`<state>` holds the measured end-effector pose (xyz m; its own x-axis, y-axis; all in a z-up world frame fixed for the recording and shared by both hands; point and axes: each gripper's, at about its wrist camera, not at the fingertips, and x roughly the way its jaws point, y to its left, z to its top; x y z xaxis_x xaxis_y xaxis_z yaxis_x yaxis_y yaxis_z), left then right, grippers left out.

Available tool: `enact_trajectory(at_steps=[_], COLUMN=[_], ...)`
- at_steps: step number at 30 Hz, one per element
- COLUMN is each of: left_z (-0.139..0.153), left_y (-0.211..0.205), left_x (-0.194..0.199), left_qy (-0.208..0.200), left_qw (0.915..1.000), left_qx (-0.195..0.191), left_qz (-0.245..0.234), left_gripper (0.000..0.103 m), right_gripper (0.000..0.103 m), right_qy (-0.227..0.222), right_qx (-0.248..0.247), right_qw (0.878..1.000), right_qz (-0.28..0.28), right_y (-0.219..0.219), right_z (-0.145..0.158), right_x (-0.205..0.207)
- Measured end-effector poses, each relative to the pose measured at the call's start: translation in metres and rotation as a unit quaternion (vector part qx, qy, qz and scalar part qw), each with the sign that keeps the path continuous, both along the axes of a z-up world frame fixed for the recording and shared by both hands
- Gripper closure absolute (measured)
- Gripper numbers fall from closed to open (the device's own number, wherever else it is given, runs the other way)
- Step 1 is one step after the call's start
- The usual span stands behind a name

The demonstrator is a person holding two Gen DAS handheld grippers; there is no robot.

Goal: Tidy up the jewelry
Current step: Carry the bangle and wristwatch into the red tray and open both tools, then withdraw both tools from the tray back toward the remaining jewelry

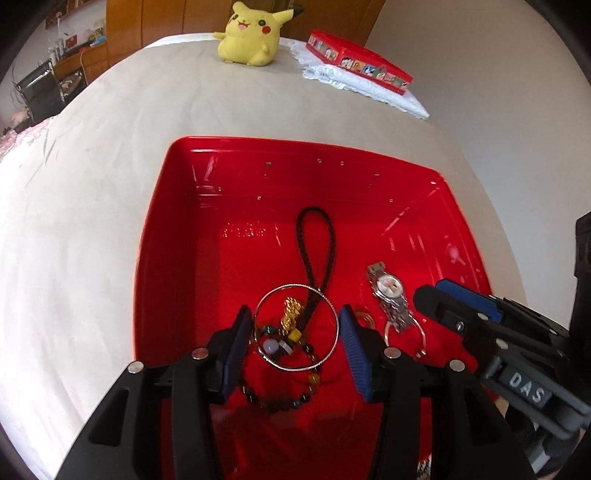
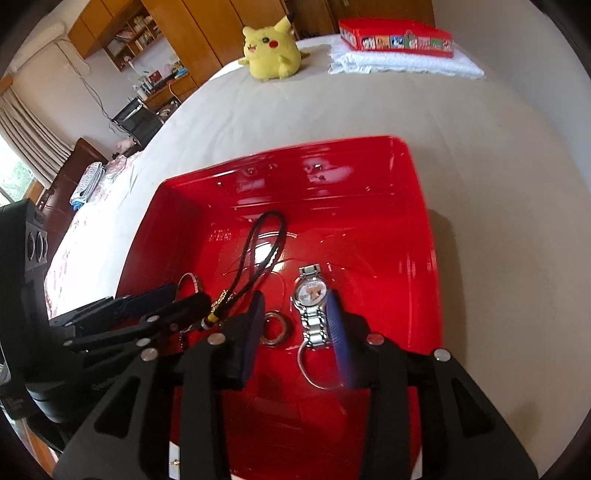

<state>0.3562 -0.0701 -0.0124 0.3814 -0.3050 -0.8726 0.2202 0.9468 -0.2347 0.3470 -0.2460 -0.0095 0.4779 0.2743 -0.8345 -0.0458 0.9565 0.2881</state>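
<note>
Jewelry lies loose on the floor of a red tray [image 1: 177,258] that sits on a bed [image 1: 110,166] covered with a pale sheet. Your left hand-held gripper [image 1: 295,343] hangs over the tray with its jaws parted on either side of a thin silver bangle [image 1: 334,332]; its blue pads [image 1: 236,350] sit just outside the ring, and you cannot tell from either view whether they touch it. Inside and below the bangle, the left wrist view alone shows you a dark beaded bracelet [image 1: 280,402], a gold charm [image 1: 290,314] and small coloured beads at the end of a black cord loop [image 1: 314,240]. Your right hand-held gripper [image 2: 295,328] stands released, jaws apart, with the silver wristwatch [image 2: 312,295] between them and no pad pressing on it. Only the right wrist view gives you the pair of small rings [image 2: 275,328] lying just left of the watch band, and the thin wire ring [image 2: 314,369] at the band's near end shows more fully there. At the far end of the bed sit a yellow plush toy [image 1: 251,35] and a red box [image 1: 358,61] with cartoon pictures resting on a white folded towel [image 1: 388,92]. The letters "DAS" read on a grey block of the right hand-held gripper in the left wrist view.
</note>
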Motion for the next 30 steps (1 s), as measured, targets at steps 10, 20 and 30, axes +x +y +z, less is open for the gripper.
enact_trajectory(at_steps=[10, 20, 30], left_z=[0.052, 0.045, -0.002], left_y=[0.021, 0.038, 0.036], left_x=[-0.038, -0.112, -0.164], left_qy=[-0.061, -0.06, 0.001], left_qw=[0.9976, 0.9976, 0.999], left_qx=[-0.03, 0.035, 0.025], left_qz=[0.011, 0.001, -0.037], left_gripper=[0.031, 0.028, 0.042], right_gripper=[0.07, 0.07, 0.07], right_qy=[-0.037, -0.026, -0.027], right_qx=[0.028, 0.034, 0.054], right_qw=[0.999, 0.999, 0.997], right_qz=[-0.006, 0.012, 0.044], right_y=[-0.013, -0.013, -0.003], right_z=[0.036, 0.04, 0.033], right_x=[-0.032, -0.082, -0.142])
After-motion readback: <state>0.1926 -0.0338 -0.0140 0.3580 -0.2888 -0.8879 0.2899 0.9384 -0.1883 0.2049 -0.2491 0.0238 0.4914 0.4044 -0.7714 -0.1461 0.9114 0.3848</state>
